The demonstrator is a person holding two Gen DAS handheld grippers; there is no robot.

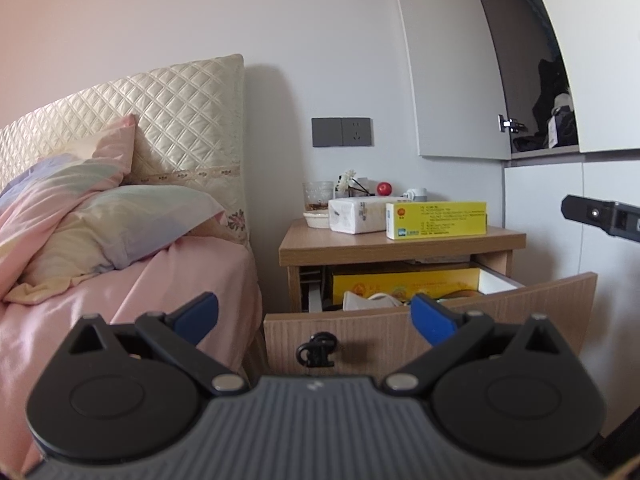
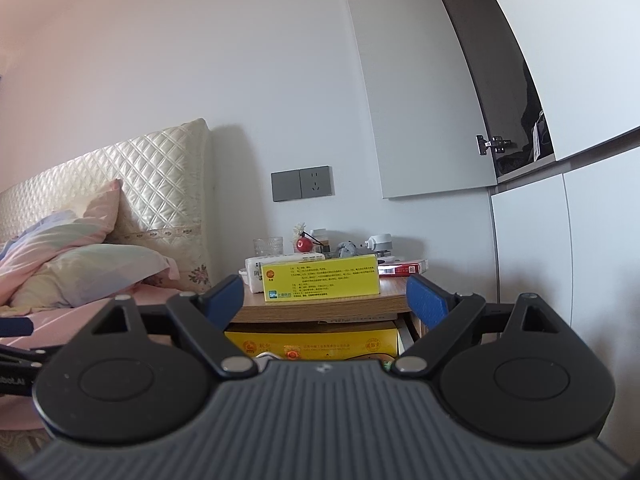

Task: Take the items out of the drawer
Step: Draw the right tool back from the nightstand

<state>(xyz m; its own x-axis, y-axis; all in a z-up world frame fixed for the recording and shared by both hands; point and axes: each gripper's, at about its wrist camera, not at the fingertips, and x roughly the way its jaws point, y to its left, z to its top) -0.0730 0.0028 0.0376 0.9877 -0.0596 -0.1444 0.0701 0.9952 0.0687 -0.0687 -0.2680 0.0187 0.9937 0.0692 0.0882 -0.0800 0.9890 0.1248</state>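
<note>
- My left gripper (image 1: 314, 314) gaped wide, empty, before the pulled-out drawer (image 1: 400, 328).
- My right gripper (image 2: 325, 300) was equally spread, holding nothing.
- A yellow box (image 1: 436, 220) stood on the nightstand (image 1: 400, 244).

Bedside corner, with the bed to the left.
A quilted headboard (image 1: 160, 120) stood against the wall, pillows (image 1: 120, 224) heaped on a pink sheet (image 1: 160, 300). A grey socket plate (image 1: 341, 132) sat on the wall above the nightstand (image 1: 400, 242). A cupboard door (image 1: 452, 80) hung open, dark clothes (image 1: 552, 100) inside. A glass (image 1: 318, 192) and a red ball (image 1: 384, 189) stood at the back of the nightstand.
</note>
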